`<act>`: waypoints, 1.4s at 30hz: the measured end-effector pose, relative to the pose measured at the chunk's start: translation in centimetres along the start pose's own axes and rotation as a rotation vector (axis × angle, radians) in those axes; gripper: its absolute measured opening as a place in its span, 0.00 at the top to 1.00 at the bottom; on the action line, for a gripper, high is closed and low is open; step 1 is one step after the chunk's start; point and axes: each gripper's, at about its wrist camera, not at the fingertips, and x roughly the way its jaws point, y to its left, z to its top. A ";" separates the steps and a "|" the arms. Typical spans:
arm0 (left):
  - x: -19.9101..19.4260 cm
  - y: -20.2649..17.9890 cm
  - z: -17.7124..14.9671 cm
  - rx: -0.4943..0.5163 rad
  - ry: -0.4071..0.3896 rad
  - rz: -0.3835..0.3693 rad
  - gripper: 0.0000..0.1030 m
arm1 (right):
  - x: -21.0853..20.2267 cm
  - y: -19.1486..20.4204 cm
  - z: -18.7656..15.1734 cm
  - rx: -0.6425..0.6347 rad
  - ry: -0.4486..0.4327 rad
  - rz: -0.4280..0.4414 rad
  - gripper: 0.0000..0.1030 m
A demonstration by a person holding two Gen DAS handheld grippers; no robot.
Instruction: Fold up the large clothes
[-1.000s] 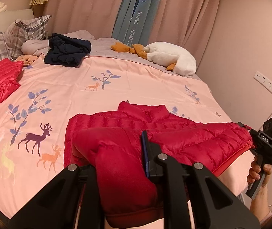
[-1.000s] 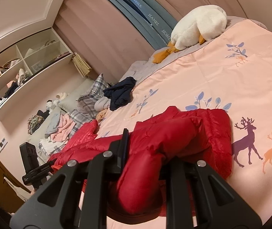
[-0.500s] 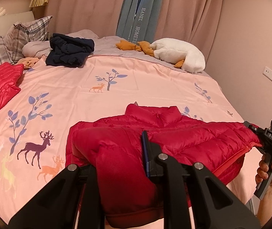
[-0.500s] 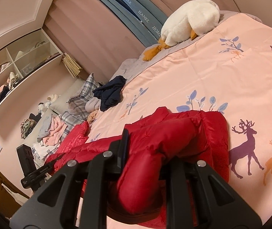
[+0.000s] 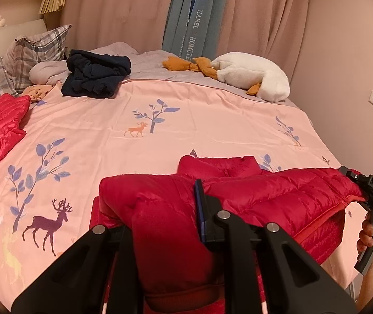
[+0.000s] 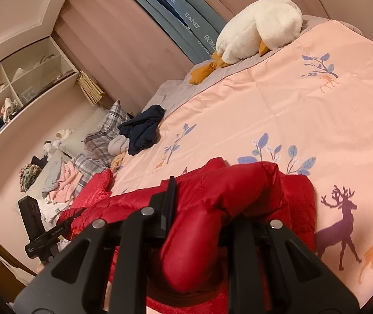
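A red down jacket (image 5: 278,196) is held stretched across the near edge of the bed (image 5: 160,130), filling the lower centre of both frames. The left hand-held gripper (image 5: 165,225) is clamped on a bunched fold at one end of the jacket; the right hand-held gripper (image 6: 199,225) is clamped in the same way on the other end. Each is narrowed onto padded fabric pinched between its fingers.

The jacket's long axis runs sideways between the two grips, along the bed edge. In the left wrist view it stretches from the lower centre to the right edge of the frame, where the other hand-held gripper appears. The collar lies just beyond the held edge, toward the upper part of the frame, with the open pink duvet further on.

Both hands are equally near, each at its own end. The coming fold is judged to run forward, away from both grips and across the long axis, with both ends carried together.
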 end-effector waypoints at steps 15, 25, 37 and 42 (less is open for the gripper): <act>7.1 1.6 -0.3 -0.057 0.148 0.056 0.82 | 6.8 -2.5 -0.2 0.012 0.125 -0.134 0.84; 9.8 2.1 -0.1 -0.072 0.218 0.087 0.82 | 9.5 -3.6 -0.1 0.014 0.176 -0.182 0.84; 12.0 2.1 0.1 -0.062 0.264 0.113 0.82 | 11.1 -4.4 0.2 0.035 0.208 -0.212 0.84; 12.6 2.0 0.1 -0.059 0.279 0.119 0.82 | 11.6 -4.7 0.2 0.053 0.224 -0.215 0.83</act>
